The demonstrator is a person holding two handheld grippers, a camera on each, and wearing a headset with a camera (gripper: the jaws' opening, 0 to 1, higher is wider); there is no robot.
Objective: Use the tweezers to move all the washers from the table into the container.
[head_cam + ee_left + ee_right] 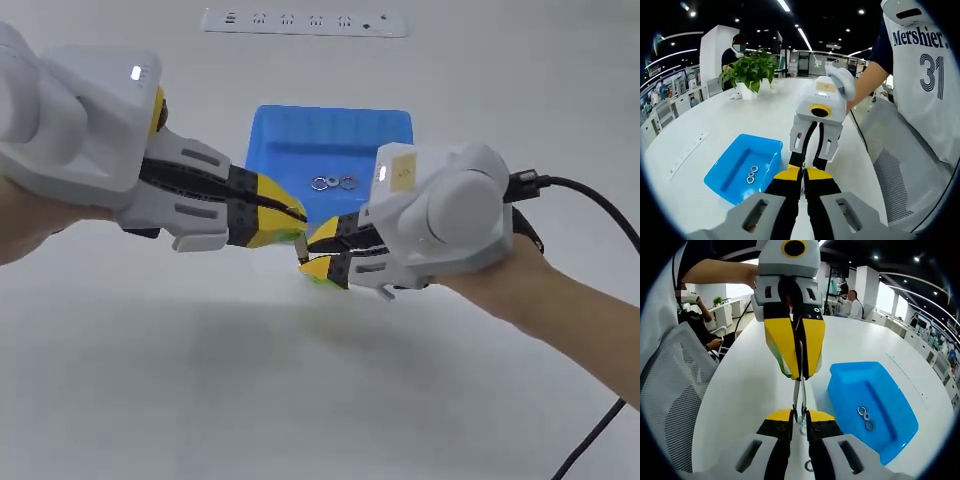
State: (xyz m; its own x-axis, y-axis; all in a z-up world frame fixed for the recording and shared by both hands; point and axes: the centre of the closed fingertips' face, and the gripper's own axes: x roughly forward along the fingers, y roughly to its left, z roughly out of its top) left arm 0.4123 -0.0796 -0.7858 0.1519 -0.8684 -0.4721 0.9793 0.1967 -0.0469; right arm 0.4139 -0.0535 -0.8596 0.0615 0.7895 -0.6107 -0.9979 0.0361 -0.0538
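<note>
tweezers [799,395] clenched at either end by left hand-held gripper [800,376], right hand-held gripper [800,416]

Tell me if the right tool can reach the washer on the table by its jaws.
Probably yes: the right tool looks shut on the tweezers, which end right by the washer, nothing between. The left tool also holds the tweezers, which may hinder.

Open office, dark ceiling crossed by strip lights [805,39]. Long white table [120,380] with a power strip [305,21] near its edge and a potted plant [747,72] at the far end. Grey mesh chair [900,165] alongside; white pillar [712,50] and desks [670,107] beyond.
</note>
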